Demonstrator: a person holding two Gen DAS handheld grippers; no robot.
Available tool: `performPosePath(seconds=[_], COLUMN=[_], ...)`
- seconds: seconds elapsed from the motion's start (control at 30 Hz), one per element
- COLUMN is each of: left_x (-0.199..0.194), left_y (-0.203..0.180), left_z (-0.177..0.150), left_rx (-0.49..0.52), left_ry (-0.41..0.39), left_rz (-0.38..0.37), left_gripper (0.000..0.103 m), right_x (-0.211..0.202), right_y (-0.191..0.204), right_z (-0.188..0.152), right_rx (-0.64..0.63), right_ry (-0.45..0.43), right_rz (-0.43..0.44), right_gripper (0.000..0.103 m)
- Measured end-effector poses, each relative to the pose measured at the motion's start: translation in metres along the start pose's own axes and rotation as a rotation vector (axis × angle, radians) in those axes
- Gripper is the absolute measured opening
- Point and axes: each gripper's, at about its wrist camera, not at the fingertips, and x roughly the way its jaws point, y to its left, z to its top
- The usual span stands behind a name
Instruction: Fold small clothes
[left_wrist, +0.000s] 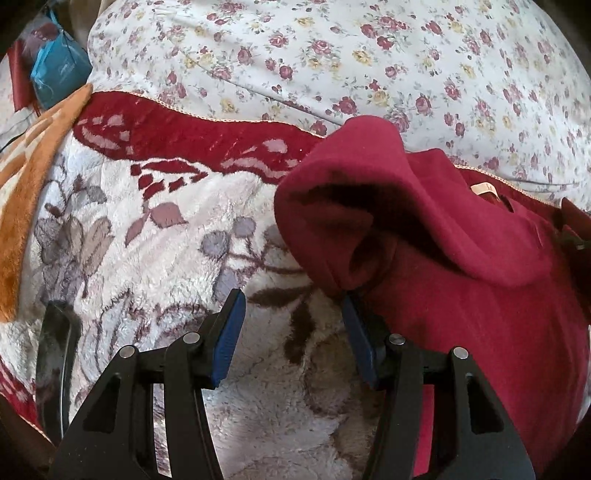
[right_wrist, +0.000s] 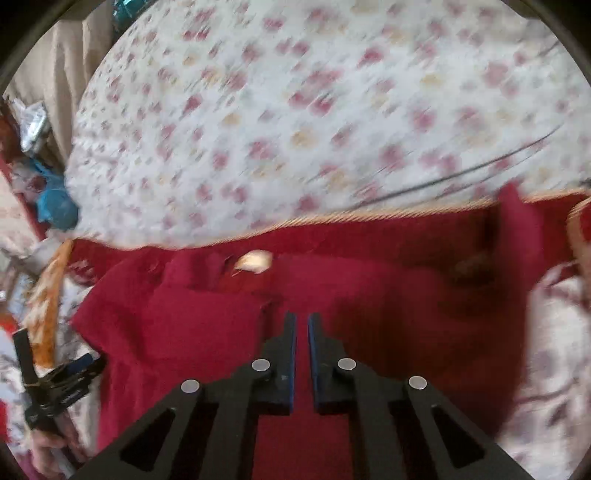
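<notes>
While spread under right fingers, red garment beside left fingers

The garment lies on the plush blanket, right of the left gripper; the flowered sheet spreads behind the blanket.

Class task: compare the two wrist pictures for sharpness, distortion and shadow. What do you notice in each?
Left wrist view: sharp, the flowered sheet crisp, dark shadow in the folds of the red garment. Right wrist view: motion-smeared, the sheet's flowers streaked, only the right claw fairly sharp. Both: fisheye bending, dark corners.
</notes>
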Motion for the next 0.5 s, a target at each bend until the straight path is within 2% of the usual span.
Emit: performPosePath(seconds=[0.03,0.07,0.13,0.17,0.2,0.23,0.27,0.3,0.4,0.5], left_x=[0.0,0.0,0.001,0.001,0.002,0.002,0.003,0.003,0.003,0.002], left_y=[0.0,0.0,0.001,0.001,0.002,0.003,0.004,0.005,0.008,0.011], left_z=[0.0,0.0,0.0,-0.001,-0.001,0.0,0.0,-0.001,-0.002,-0.005], left_rx=[0.004,0.007,0.007,0.005,0.003,-0.001,-0.005,-0.009,-0.023,-0.024], left_ry=[0.003,0.005,0.01,0.011,0.013,0.014,0.014,0.013,0.017,0.013], left_rz=[0.002,0.004,0.007,0.007,0.007,0.008,0.009,0.01,0.008,0.011], left_gripper=[0.054,0.054,0.054,0.054,0.054,0.054,0.054,0.054,0.054,0.054], right_x=[0.008,0.021,0.046,0.056,0.061,0.059,0.056,0.049,0.017,-0.029], right_y=[0.007,0.015,0.028,0.031,0.035,0.036,0.038,0.038,0.033,0.005], right_z=[-0.001,-0.002,-0.004,-0.005,-0.006,-0.005,-0.004,-0.004,-0.001,0.0], right_rx=[-0.012,-0.035,-0.064,-0.064,-0.069,-0.075,-0.082,-0.089,-0.109,-0.097], right_ry=[0.025,0.056,0.099,0.115,0.102,0.082,0.074,0.061,-0.006,-0.107], right_rz=[0.006,-0.003,-0.015,-0.026,-0.041,-0.039,-0.032,-0.031,-0.016,-0.098], right_gripper=[0.011,0.025,0.041,0.042,0.041,0.031,0.013,0.006,0.004,0.004])
